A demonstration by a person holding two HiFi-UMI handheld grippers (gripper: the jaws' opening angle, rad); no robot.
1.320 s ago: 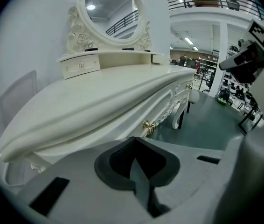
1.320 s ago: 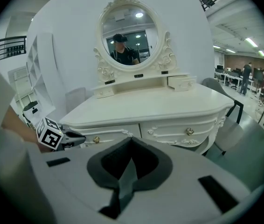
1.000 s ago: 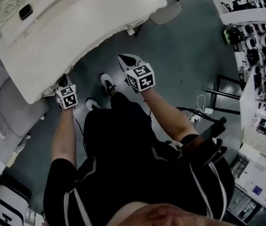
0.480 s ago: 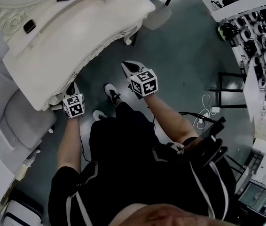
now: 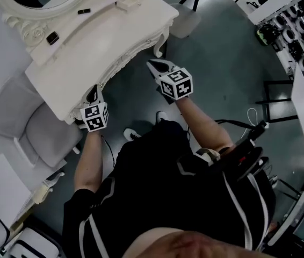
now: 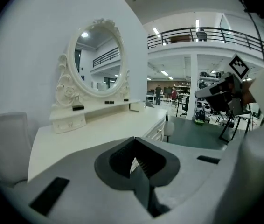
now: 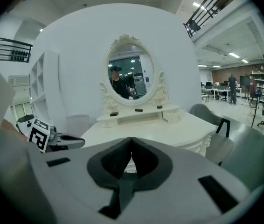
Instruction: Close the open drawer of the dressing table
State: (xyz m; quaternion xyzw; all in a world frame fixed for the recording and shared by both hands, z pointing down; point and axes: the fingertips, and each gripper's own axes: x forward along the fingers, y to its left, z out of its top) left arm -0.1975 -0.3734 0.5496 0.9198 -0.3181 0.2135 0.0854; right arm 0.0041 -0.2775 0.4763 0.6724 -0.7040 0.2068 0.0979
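Left tongs (image 5: 94,92) and right tongs (image 5: 156,65) closed, empty — grey chair (image 5: 38,130) beside the dressing table (image 5: 106,42).

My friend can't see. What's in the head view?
A person in black stands at a white dressing table, seen from above, a gripper in each hand. The left gripper is by the table's front edge; the right gripper is over the grey floor.

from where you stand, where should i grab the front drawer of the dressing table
Probably by its small knob, coming straight in from the front, your side: it juts from the curved drawer front, the only narrow part there. The left gripper is by the dressing table edge, but its fingers are shut, so open them first.
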